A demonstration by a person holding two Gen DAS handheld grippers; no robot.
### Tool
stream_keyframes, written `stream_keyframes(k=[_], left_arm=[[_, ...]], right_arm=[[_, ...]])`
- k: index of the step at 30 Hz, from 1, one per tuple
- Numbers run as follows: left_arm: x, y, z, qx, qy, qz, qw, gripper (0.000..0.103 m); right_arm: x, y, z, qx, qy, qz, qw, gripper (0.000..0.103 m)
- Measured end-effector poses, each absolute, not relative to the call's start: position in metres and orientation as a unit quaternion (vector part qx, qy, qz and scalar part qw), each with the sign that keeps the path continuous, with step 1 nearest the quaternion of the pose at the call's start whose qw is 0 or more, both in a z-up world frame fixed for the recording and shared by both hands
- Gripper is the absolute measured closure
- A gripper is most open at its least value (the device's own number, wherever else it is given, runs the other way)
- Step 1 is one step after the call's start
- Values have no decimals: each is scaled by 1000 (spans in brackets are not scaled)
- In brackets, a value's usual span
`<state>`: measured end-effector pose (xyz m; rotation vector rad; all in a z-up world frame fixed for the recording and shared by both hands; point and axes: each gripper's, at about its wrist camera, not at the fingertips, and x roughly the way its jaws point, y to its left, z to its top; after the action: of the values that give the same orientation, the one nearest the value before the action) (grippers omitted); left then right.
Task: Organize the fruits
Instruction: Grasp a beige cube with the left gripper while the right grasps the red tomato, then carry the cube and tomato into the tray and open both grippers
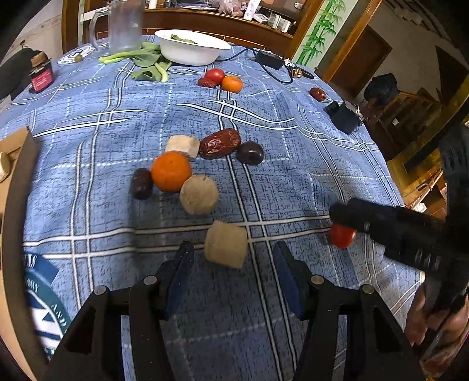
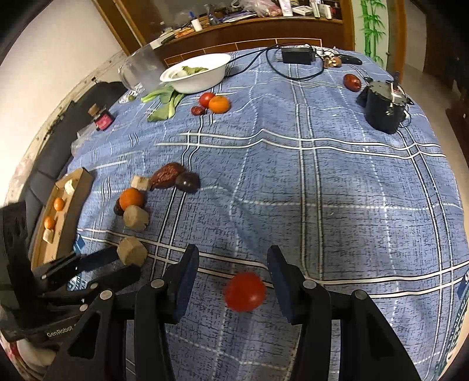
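My left gripper [image 1: 233, 252] is open, with a beige cut chunk [image 1: 226, 248] between its fingers on the blue cloth. My right gripper [image 2: 231, 258] is open around a small red tomato [image 2: 245, 291], which also shows in the left wrist view [image 1: 342, 235] under the right gripper's finger. A cluster lies mid-table: an orange [image 1: 171, 171], a red date [image 1: 219, 143], a dark plum [image 1: 250, 152], a dark date [image 1: 142, 183] and two beige chunks [image 1: 199, 194]. A cardboard tray [image 2: 69, 217] at the left holds two small oranges and beige chunks.
A white bowl [image 1: 192, 47] with greens, loose greens [image 1: 146, 63], a clear jug [image 1: 123, 25] and a small jar [image 1: 42, 74] stand at the back. A tomato, orange and date group [image 1: 221, 79], a lone date [image 1: 318, 93], a black device [image 2: 382, 107] and cables lie far right.
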<state>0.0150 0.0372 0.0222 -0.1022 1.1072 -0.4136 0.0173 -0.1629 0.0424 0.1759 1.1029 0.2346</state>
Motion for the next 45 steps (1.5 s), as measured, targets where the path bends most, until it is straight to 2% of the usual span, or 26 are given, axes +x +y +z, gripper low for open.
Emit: stream_keyframes(k=[4,9,12,13,14,16,28,37,45], left_arm=[[25,34,16,-50,524,-195,828,50],[25,32,15,-47,520,-195,830,51],[24,34,15,-33,516,-180,837,71],[23,36,15,-40,516,-185,835,77],[22,37,16,-42,516,-184,836,79],[20,37,18,-35,512,-181,839,80],[-4,81,52,-67,491,-184,849,81],[-21,199,76,-133,478,-116,861,80],[-32,303,73,-116,488,-23,865,80]], right_arm=[[10,-155,32,40,529,105,841,51],[-2,-163,20,56,535,93,838,51],[-7,-164,21,63,530,87,841,51],[-8,-164,21,66,529,85,842,55],[-8,-165,21,69,529,84,842,66],[-8,-166,22,80,527,82,842,70],[-17,-145,47,94,507,88,852,70],[-12,-61,78,89,490,158,853,70],[-8,58,95,65,486,254,834,69]])
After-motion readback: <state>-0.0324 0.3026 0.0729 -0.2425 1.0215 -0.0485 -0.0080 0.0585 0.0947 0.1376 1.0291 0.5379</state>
